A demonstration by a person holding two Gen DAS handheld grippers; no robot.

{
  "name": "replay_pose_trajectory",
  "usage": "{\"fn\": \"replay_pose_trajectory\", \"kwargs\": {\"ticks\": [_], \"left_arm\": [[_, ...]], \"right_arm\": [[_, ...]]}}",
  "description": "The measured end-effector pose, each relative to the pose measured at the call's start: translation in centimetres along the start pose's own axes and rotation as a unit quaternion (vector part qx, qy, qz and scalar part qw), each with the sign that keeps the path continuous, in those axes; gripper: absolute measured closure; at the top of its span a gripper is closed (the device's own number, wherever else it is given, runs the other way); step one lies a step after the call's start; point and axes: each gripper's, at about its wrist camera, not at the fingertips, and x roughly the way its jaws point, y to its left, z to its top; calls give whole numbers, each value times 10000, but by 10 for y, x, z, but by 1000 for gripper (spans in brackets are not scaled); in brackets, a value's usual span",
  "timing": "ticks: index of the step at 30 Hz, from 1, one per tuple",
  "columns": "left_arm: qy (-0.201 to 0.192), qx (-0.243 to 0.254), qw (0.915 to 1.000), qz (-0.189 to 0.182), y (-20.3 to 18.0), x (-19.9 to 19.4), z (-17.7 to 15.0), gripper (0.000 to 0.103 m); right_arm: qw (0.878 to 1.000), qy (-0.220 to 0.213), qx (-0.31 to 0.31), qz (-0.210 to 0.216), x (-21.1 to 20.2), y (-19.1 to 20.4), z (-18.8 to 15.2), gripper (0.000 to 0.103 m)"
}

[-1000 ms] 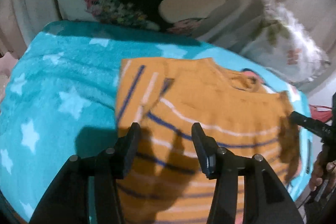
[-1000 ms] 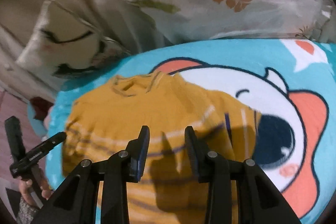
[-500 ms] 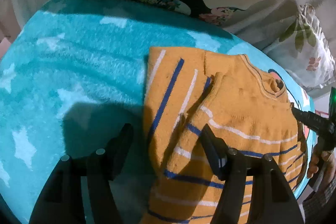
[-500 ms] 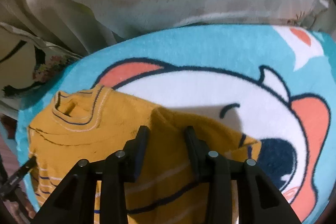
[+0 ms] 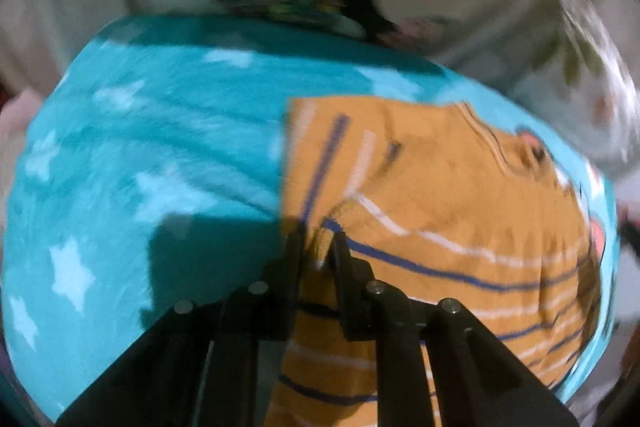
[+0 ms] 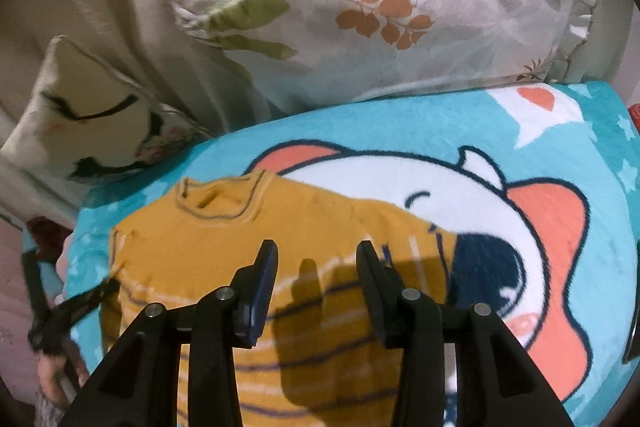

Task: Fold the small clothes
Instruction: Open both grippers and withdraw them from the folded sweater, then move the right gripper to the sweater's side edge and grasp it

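Observation:
A small mustard-yellow sweater (image 5: 448, 203) with blue and white stripes lies on a turquoise blanket (image 5: 132, 163), its collar toward the pillows. One sleeve is folded over its body. My left gripper (image 5: 318, 241) is shut on the sweater's left edge by the folded sleeve. The left wrist view is blurred. In the right wrist view the sweater (image 6: 256, 239) lies below my right gripper (image 6: 316, 259), which is open and empty above its chest.
The blanket (image 6: 520, 147) has a white and coral cartoon animal print. A leaf-print pillow (image 6: 400, 11) and a cream pillow (image 6: 84, 111) lie behind it. The other gripper (image 6: 76, 307) shows at the right wrist view's left edge.
My left gripper closed from wide open onto the sweater's left edge. My right gripper pulled back and up from the shoulder and opened wider.

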Motion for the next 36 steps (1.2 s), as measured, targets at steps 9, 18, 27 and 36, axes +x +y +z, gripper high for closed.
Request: {"fn": "replay_pose_trajectory", "kwargs": {"ticks": [9, 18, 27, 36], "left_arm": [[-365, -1089, 9928, 351, 39, -43, -27, 72], [-898, -853, 9844, 1247, 25, -106, -89, 46], [-1044, -925, 9794, 1462, 24, -133, -122, 18], [-740, -1022, 9831, 1329, 89, -131, -121, 18]], "right_arm": [[9993, -105, -261, 255, -50, -14, -28, 54], [9952, 228, -509, 810, -37, 4, -55, 53], [9860, 712, -1033, 1097, -6, 67, -86, 53], [9777, 1198, -1356, 1066, 49, 161, -89, 53]]}}
